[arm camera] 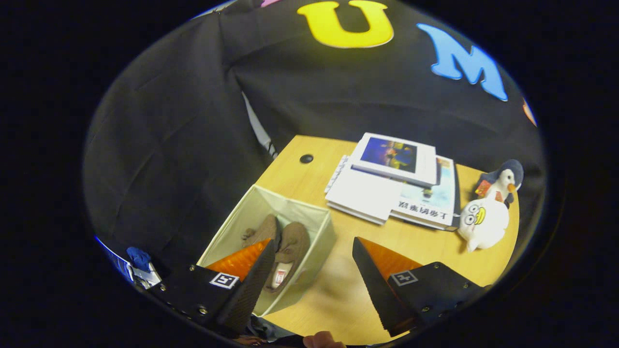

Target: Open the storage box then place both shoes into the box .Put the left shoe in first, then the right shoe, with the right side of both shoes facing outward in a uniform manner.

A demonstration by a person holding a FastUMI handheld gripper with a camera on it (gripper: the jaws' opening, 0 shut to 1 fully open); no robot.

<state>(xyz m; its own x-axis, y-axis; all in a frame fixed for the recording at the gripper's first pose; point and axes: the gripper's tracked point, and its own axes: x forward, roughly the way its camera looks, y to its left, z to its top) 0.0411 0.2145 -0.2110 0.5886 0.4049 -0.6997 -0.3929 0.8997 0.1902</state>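
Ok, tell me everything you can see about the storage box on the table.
The storage box is a pale cream, open-topped square bin that looks like soft fabric with thin straight walls. It stands upright on the wooden table, at its edge beside the black cloth wall. Two brown shoes lie side by side inside it; one shows a light insole. The gripper hangs open above, one of its fingers overlapping the box's near side, the other over bare table. Whether that finger touches the box cannot be told.

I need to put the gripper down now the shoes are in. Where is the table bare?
The open gripper hovers over a bare patch of table between the storage box and the books. Another lies behind the box, around the cable hole. Books and plush penguin crowd the far side.
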